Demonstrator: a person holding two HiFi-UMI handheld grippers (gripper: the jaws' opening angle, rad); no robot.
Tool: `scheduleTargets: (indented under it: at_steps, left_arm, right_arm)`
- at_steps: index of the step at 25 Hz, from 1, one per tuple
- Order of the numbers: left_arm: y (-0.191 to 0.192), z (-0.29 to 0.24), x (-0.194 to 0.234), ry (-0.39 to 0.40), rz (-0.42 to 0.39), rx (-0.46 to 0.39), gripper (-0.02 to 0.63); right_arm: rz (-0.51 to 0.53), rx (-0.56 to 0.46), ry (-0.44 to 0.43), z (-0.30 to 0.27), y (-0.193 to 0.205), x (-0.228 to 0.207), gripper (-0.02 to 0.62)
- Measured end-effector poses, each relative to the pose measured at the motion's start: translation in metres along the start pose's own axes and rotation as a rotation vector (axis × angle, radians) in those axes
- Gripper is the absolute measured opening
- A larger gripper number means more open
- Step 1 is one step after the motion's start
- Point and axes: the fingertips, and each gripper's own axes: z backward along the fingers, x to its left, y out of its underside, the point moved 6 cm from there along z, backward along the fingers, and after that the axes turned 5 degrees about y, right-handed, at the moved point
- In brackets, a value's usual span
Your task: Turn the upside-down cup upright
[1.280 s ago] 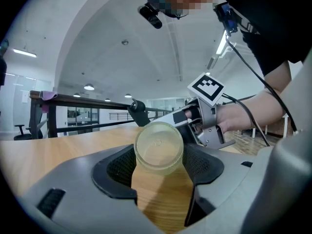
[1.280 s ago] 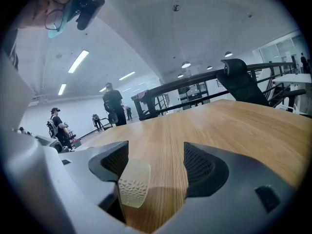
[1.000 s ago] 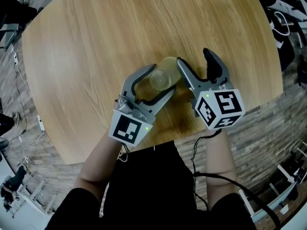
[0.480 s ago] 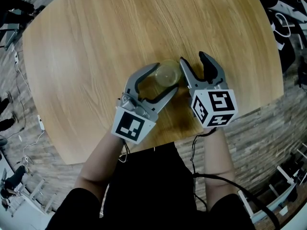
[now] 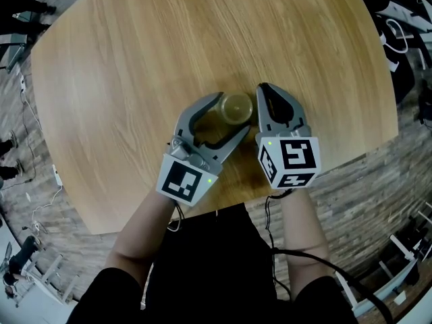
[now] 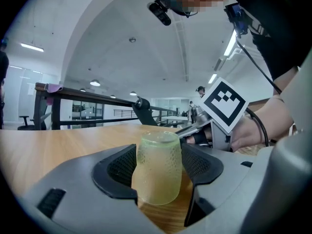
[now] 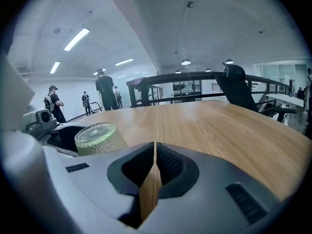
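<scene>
A pale green, textured glass cup stands upside down on the round wooden table, its flat base facing up. My left gripper reaches in from the near left and is shut on it. In the left gripper view both black pads press the sides of the cup. My right gripper lies just right of the cup, apart from it. Its jaws are closing and the pads meet at the tips with nothing between them. From the right gripper, the cup shows at the left.
The table's near edge runs just under my hands. Dark chairs and bags stand on the floor at the right, and cables lie at the left. A black railing and an office chair stand beyond the table's far side.
My right gripper went from wide open to shut and shifted slightly left toward the cup. The left gripper and the cup stayed where they were.
</scene>
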Motion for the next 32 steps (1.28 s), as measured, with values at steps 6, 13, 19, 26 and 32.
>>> scheduleTargets:
  at_steps: [6,13,19,26,32]
  left_arm:
    - [-0.003,0.018,-0.003,-0.016,0.013,-0.027,0.299]
    - [-0.026,0.054,-0.005,-0.205,0.105,-0.104,0.043]
    - [-0.089,0.073,-0.032,-0.268,0.139,-0.131,0.008]
    - [-0.152,0.093,-0.058,-0.32,0.167,-0.112,0.008]
    - [-0.198,0.112,-0.094,-0.338,0.19,-0.105,0.008]
  right_arm:
    - [-0.006,-0.023,0.033,0.012,-0.005,-0.007,0.014]
    - [0.005,-0.064,0.036,0.047,-0.024,0.006,0.014]
    - [0.0,-0.122,0.006,0.115,-0.063,0.027,0.014]
    - [0.003,-0.228,-0.004,0.182,-0.119,0.044,0.014]
    - [0.024,-0.278,-0.01,0.235,-0.148,0.055,0.014]
